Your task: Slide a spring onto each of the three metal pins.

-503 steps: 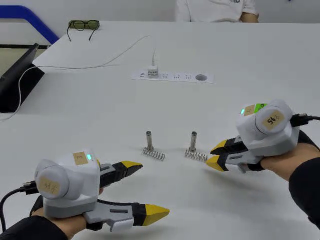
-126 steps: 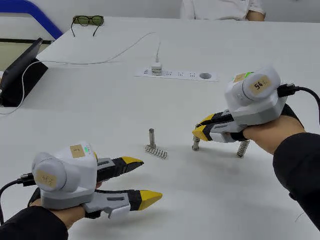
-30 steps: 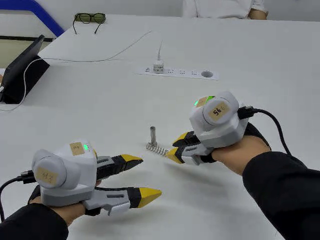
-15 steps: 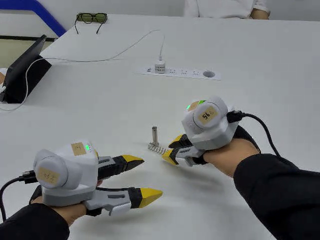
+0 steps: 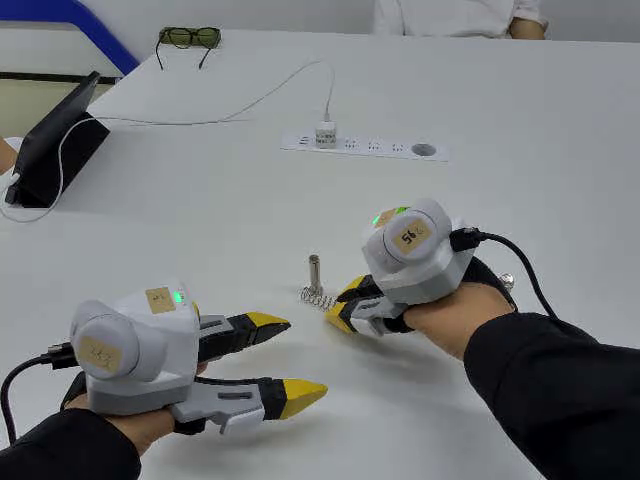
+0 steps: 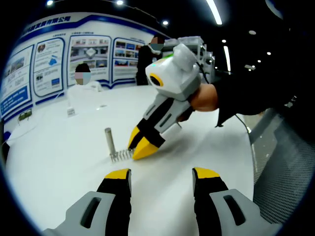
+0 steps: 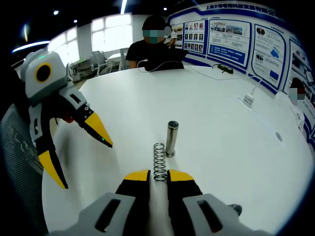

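Now the right tool (image 5: pixel 341 306) pinches the near end of the spring (image 7: pixel 159 160), surely to lift it over the upright pin (image 7: pixel 172 137) beside it, while the left tool (image 5: pixel 300 355) idles, spread.

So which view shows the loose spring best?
The right gripper view: the spring runs full-length from the jaw tips beside the metal pin. The head and left gripper views show it small, its end hidden behind the right hand-held gripper.

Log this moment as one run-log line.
right gripper: pinching coiled metal spring lying flat | upright metal pin: bare | left gripper: open, empty
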Motion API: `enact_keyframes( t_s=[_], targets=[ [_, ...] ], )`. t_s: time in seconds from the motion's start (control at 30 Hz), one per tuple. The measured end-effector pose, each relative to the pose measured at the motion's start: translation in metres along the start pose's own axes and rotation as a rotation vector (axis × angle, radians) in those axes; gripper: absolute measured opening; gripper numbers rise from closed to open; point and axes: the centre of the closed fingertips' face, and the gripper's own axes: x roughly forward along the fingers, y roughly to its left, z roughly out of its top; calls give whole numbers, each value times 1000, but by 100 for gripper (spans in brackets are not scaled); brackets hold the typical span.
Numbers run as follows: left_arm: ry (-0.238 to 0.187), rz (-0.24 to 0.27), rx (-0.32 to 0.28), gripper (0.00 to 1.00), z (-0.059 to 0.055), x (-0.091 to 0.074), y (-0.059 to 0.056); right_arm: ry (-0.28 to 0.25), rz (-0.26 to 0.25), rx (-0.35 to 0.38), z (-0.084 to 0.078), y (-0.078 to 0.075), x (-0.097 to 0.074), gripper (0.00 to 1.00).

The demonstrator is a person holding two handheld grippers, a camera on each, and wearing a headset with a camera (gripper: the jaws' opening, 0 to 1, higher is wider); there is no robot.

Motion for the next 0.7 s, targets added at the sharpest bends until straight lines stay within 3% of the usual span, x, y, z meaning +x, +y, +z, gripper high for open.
enact_keyframes(
  t_s=[0.37,0.7],
  targets=[
    [4,2,2,51,0,-1,0,7,6,-17,-1,4,-2,12],
    [1,1,6,50,1,-1,0,11,24,-59,0,12,-19,12]
  ],
)
